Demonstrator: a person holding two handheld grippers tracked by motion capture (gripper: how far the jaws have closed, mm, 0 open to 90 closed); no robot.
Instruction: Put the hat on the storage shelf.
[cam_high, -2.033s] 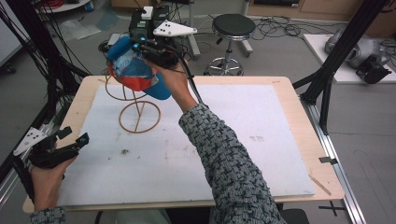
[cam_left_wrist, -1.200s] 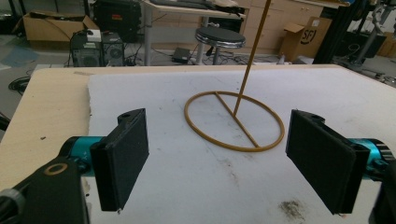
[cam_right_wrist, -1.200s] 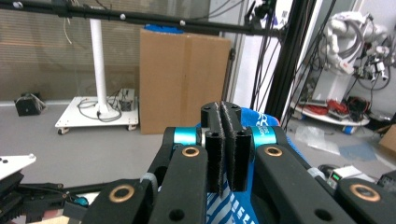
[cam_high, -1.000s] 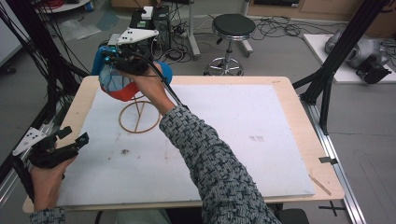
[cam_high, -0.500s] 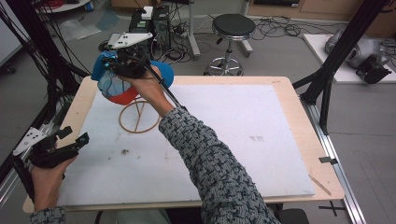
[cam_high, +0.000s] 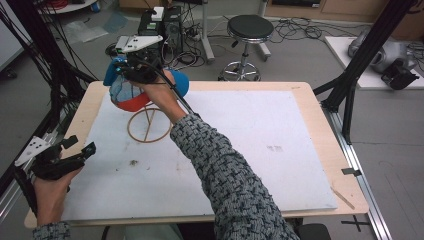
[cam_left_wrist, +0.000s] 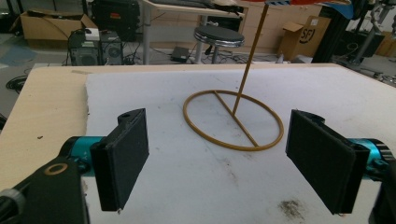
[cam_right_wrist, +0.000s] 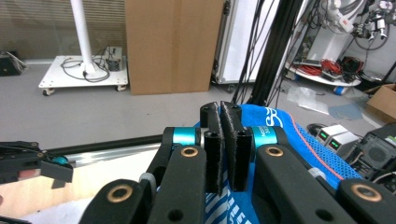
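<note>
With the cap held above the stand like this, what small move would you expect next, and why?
Probably lower the cap a little onto the wire stand and settle it. The right gripper has its jaws shut on the cap's blue fabric above the stand's upright rod, while the left gripper sits open and idle at the table's near corner.

Near the far left corner of the light wooden table (cam_high: 320, 125), a thin wooden stand with a ring base and upright rod (cam_high: 148, 125) stood on the white mat (cam_high: 260, 165), with a blue and red fabric cap (cam_high: 131, 95) at its top and the person's right forearm in a patterned grey sleeve (cam_high: 225, 170) crossing diagonally from the near edge. The right half of the mat lay open to the far and right edges. Along the left edge, the wide-open left gripper (cam_high: 70, 155) hovered, with bare mat between it and the ring.
</note>
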